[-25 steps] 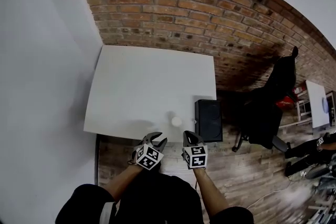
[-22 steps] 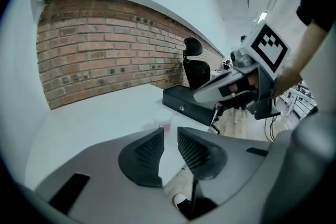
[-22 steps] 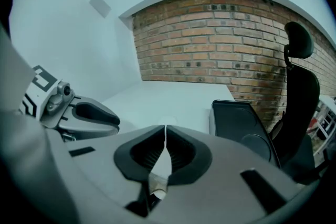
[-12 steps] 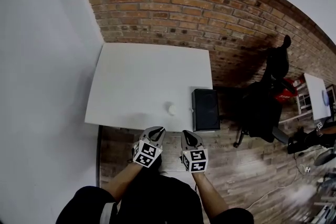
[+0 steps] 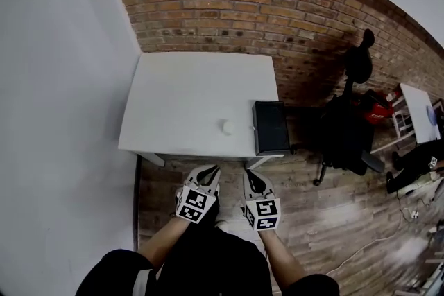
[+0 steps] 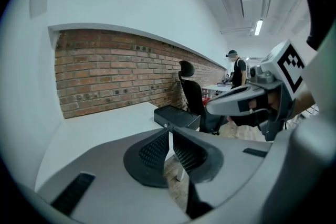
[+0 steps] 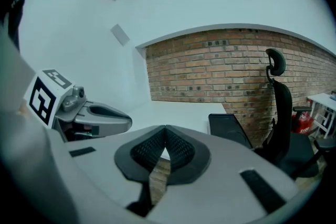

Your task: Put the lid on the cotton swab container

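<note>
Both grippers have drawn back from the white table and now hang over the wooden floor, short of its near edge. The left gripper and the right gripper each have their jaws pressed together on nothing. The cotton swab container sits on the table near that edge, beside a black box.

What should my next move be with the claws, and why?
Probably hold both back and reach for nothing. The left claw and right claw are shut and empty, short of the table's front edge. The small white container beside the black box has no loose lid showing near it, so it is likely closed, though it's too small to confirm.
</note>
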{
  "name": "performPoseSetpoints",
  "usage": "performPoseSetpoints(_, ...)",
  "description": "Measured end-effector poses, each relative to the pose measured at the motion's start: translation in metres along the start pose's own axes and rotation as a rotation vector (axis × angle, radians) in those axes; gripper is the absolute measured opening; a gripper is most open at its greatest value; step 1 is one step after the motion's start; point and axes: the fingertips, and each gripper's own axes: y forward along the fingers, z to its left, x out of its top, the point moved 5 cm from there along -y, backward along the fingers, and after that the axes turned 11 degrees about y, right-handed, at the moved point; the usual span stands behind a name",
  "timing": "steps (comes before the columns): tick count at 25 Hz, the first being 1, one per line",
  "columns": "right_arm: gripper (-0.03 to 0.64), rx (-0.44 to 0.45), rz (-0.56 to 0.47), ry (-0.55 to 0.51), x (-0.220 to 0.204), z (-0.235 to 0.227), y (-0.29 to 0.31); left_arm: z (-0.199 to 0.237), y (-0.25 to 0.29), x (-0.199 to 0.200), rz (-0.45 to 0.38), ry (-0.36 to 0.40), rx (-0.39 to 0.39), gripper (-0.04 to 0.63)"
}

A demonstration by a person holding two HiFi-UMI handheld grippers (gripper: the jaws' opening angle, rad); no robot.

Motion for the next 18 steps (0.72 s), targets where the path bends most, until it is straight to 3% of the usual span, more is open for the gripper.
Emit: performPoseSetpoints(18,0.021,0.025,-0.083,-0.003,-0.017,0.028,-0.076,-0.050,-0.064,0.000,-0.017,0.020,0.023,0.034)
